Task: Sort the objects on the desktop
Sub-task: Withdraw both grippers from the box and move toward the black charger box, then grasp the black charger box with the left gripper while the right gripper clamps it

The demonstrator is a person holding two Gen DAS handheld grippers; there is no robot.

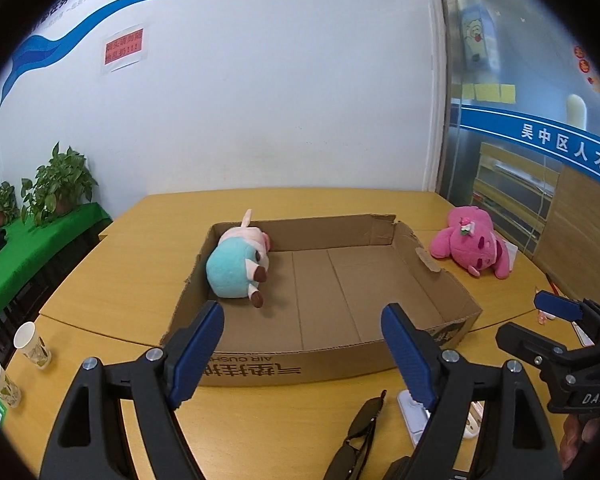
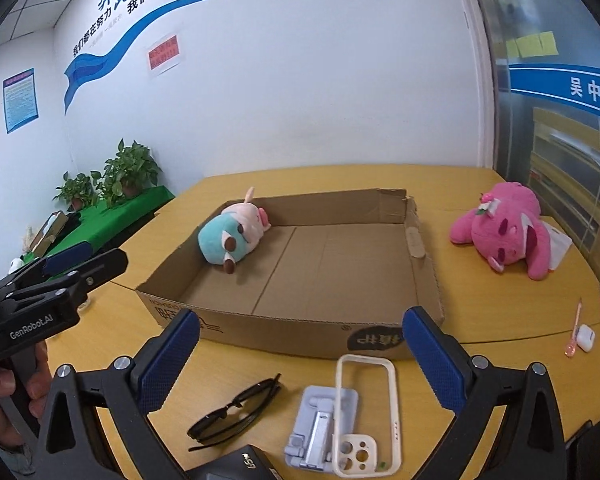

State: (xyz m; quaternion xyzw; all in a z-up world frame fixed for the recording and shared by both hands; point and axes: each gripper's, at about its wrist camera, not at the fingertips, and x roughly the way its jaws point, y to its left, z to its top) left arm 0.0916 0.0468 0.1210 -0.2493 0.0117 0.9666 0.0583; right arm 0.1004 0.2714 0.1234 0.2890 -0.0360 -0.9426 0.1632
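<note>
Sunglasses (image 2: 236, 410), phone stand (image 2: 320, 428) and cream phone case (image 2: 366, 412) on table (image 2: 500, 304) below right gripper (image 2: 300, 364), jaws wide apart and empty, left gripper (image 1: 302, 354) likewise, cardboard box (image 2: 284, 332) ahead, blue-pink plush (image 2: 232, 234) inside far-left corner, pink plush (image 2: 508, 230) outside right, perhaps earbud case (image 2: 585, 338) at edge.

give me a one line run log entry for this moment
left gripper: open, empty | right gripper: open, empty | cardboard box: blue-pink plush inside | pink plush: on table, outside box

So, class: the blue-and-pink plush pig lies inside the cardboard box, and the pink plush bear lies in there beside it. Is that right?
Not quite. The plush pig is inside the cardboard box, but the pink plush bear lies outside it, on the table to the box's right. The right wrist view shows this clearly.
</note>
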